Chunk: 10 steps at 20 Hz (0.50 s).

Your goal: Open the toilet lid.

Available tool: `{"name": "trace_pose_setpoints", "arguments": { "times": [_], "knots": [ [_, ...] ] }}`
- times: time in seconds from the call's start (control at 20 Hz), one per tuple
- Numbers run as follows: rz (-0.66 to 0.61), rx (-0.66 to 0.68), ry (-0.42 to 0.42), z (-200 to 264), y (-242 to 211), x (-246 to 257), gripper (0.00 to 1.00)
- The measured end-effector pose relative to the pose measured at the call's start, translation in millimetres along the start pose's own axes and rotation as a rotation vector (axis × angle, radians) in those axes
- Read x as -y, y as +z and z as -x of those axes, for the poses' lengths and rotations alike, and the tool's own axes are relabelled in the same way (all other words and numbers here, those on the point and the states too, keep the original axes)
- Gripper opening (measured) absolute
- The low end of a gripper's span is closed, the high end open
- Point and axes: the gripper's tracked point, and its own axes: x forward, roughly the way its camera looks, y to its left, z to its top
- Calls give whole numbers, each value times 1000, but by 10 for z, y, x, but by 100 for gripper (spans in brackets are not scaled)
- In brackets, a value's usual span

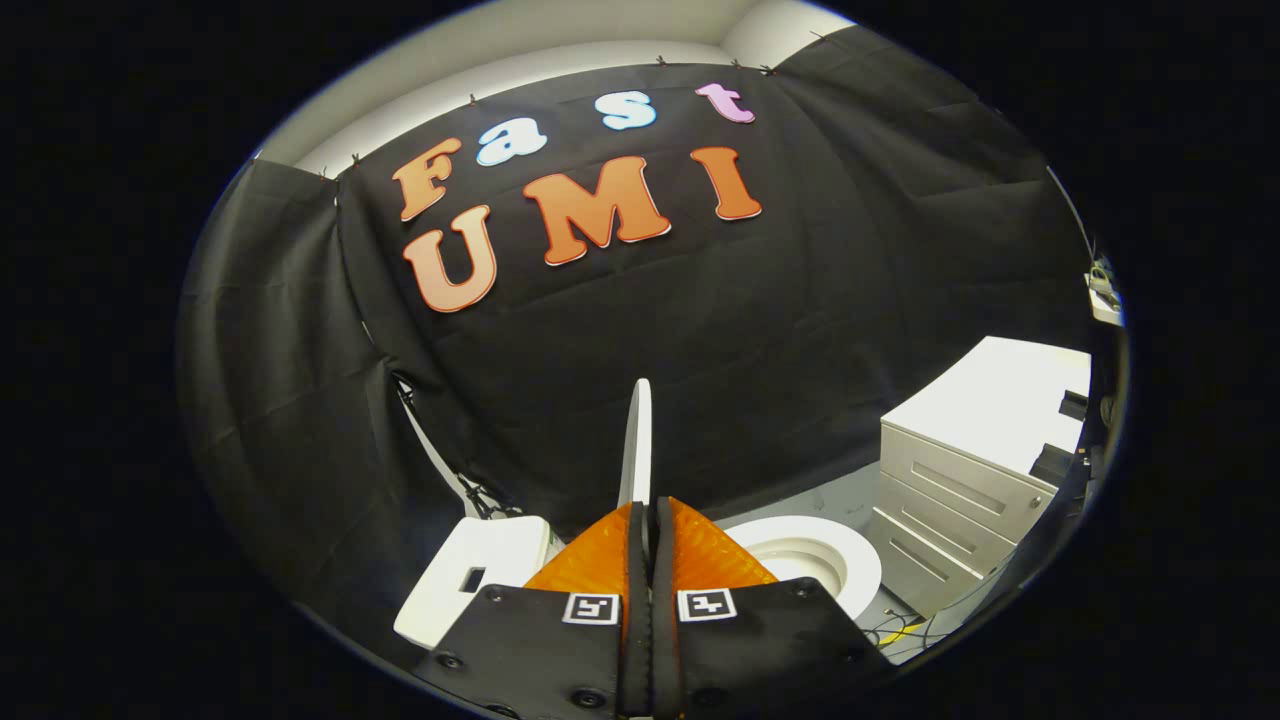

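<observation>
The tool [650, 535], with two orange ribbed fingers [600, 560] mounted on black plates that carry small square black-and-white markers, is clamped on the thin white plastic toilet lid [637, 440], both fingers pressing against its faces from either side. The lid stands raised on edge, rising almost upright from between the fingertips and seen edge-on as a narrow white blade against the black cloth wall [800, 330]. Beside the fingers, on one side and below, lies the uncovered round white toilet seat and bowl [835, 560], open to view. On the other side of the fingers sits the white boxy toilet tank [470, 580] with a dark slot on its top. Beyond the bowl stands a pale grey metal drawer cabinet [960, 490] with a flat white top, and thin cables [895, 632] trail on the grey floor [840, 495] near its base.
</observation>
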Motion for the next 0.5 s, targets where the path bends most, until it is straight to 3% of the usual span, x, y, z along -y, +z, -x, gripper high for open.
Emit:
{"name": "trace_pose_setpoints", "arguments": {
  "times": [0.5],
  "knots": [
    [124,10,66,70,-39,-812,8]
  ]
}}
